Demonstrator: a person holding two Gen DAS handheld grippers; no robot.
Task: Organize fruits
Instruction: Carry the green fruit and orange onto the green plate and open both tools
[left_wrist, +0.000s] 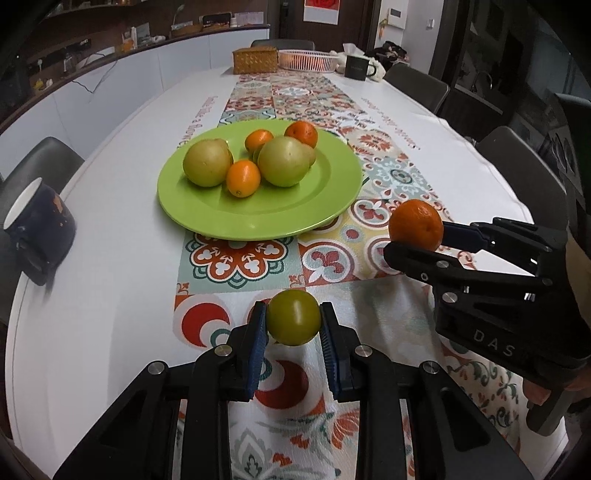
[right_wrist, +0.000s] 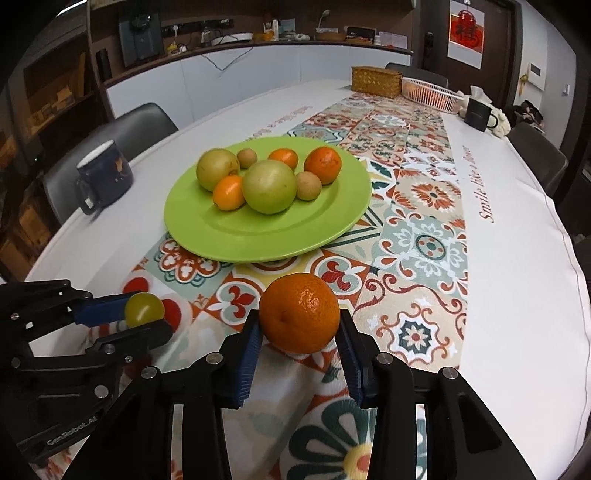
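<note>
A green plate (left_wrist: 325, 206) (right_wrist: 332, 221) on the patterned runner holds two large green fruits, several small oranges and small brown fruits. My left gripper (left_wrist: 293, 325) is shut on a small green fruit (left_wrist: 293, 322) (right_wrist: 143, 309), held above the cloth, nearer me than the plate. My right gripper (right_wrist: 300, 325) is shut on a mandarin orange (right_wrist: 299, 313) (left_wrist: 415, 224), held to the right of the plate's near edge. In the left wrist view the right gripper (left_wrist: 415, 230) shows at right; in the right wrist view the left gripper (right_wrist: 146, 314) shows at lower left.
A dark blue mug (left_wrist: 35, 229) (right_wrist: 105, 173) stands left of the plate near the table edge. At the far end stand a wicker box (left_wrist: 255, 61) (right_wrist: 376, 81), a pink basket (left_wrist: 307, 59) (right_wrist: 432, 94) and a black mug (left_wrist: 357, 67) (right_wrist: 479, 114). Chairs surround the table.
</note>
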